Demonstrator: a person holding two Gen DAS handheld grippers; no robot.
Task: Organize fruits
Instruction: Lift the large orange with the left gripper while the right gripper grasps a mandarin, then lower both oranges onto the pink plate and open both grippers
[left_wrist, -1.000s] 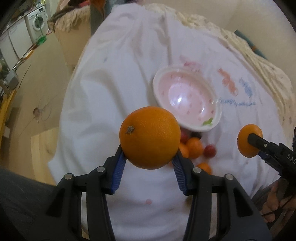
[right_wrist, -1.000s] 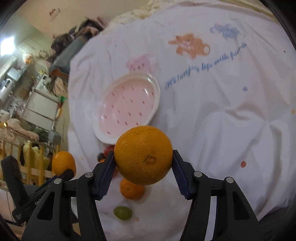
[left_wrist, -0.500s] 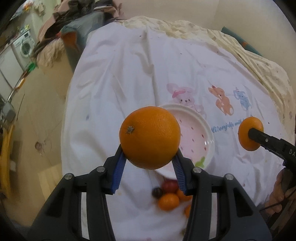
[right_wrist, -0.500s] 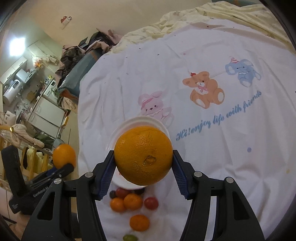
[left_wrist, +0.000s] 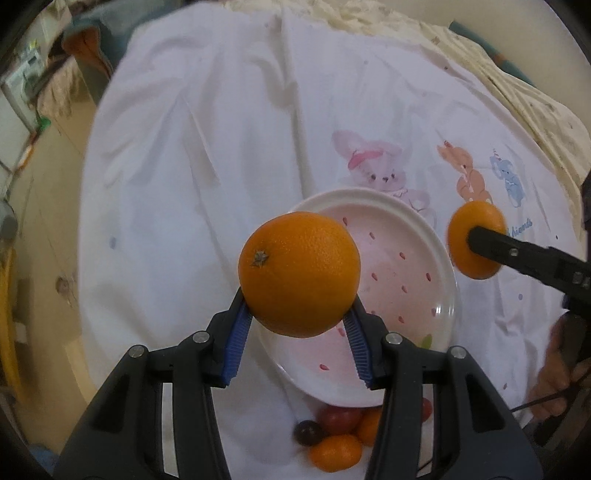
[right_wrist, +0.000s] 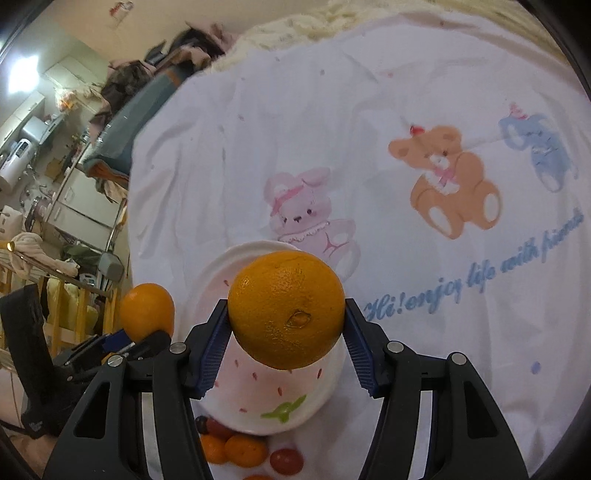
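Plate (left_wrist: 439, 258): sits on the cartoon sheet (left_wrist: 221, 147), white rim, pink inside with red flecks, nothing in it yet.

Left tongs (left_wrist: 297, 317): clenched on an orange (left_wrist: 299, 273), blue pads pressing both flanks, stem star facing the lens, fruit held in the air.

Right tongs (right_wrist: 286, 341): clenched on a second orange (right_wrist: 286, 308), navel scar toward the camera, also aloft.

Key relation: in each wrist view the plate lies straight ahead and below the held fruit. The left orange overlaps the plate's left rim; the right one hangs over its near half. Looks like a short drop forward and down for either.

Nearer hand: hard to call. From the left view the right tongs' orange hangs off the plate's right edge, so I'd judge the left a touch closer to centre.

Axis: oranges are near round, so no long axis to line up; any release angle should do.

Oranges' look: bright, pebbled skin, firm, no bruising visible.

Loose pile (left_wrist: 336, 439): small oranges, red cherry tomatoes and one dark fruit lie on the sheet, touching or just beside the plate's near rim.

Risk: two big oranges in one shallow plate may roll into each other.
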